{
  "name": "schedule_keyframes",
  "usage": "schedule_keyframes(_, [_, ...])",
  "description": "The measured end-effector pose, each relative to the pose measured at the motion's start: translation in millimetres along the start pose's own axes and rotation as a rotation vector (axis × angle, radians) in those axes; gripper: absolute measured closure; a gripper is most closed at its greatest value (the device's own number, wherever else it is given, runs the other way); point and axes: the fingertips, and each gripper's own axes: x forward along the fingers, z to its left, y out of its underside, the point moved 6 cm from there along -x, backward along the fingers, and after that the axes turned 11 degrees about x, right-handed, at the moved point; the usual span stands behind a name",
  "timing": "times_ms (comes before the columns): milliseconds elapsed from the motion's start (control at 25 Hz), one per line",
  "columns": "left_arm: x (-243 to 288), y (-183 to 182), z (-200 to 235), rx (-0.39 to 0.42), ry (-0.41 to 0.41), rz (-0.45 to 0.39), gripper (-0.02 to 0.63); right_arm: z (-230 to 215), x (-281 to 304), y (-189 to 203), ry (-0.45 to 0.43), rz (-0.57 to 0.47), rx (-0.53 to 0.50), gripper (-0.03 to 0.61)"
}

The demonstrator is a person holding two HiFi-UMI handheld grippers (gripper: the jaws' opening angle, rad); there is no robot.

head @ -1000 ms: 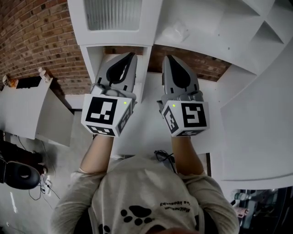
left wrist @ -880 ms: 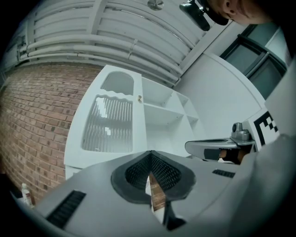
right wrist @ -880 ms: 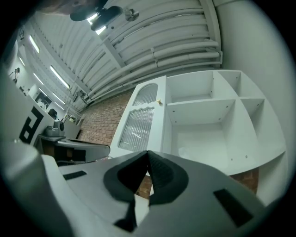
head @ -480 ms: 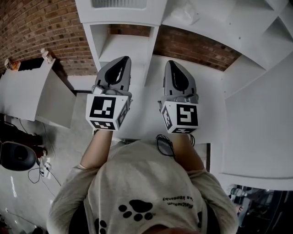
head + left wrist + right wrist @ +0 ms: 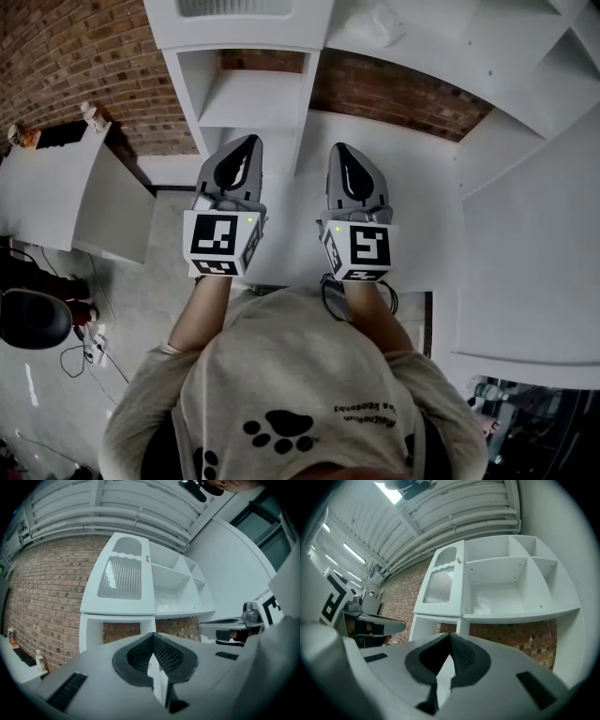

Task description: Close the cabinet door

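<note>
A white cabinet stands against the brick wall. Its door (image 5: 121,578) has a ribbed glass panel and a small knob (image 5: 147,558), and it looks flush with the cabinet front, left of the open shelves (image 5: 506,583). The door's lower edge (image 5: 239,23) shows at the top of the head view. My left gripper (image 5: 246,142) and right gripper (image 5: 340,150) are held side by side over the white counter (image 5: 422,206), well short of the door. Both are shut with nothing between their pads, as seen on the left gripper (image 5: 153,637) and the right gripper (image 5: 450,637).
An open niche (image 5: 248,94) lies under the door. A white side cabinet (image 5: 56,206) with small bottles (image 5: 89,114) stands at the left. A black chair (image 5: 33,321) and cables (image 5: 84,361) are on the floor. A large white panel (image 5: 525,262) runs along the right.
Both grippers have sunk together and drawn back toward the person, away from the door. Their jaws stayed shut and empty.
</note>
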Motion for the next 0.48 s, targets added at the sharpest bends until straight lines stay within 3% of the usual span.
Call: schedule_keyframes(480, [1.9,7.4,-4.6,0.003,-0.011,0.006,0.606,-7.2,3.0,7.9,-0.011,0.0,0.016,0.569])
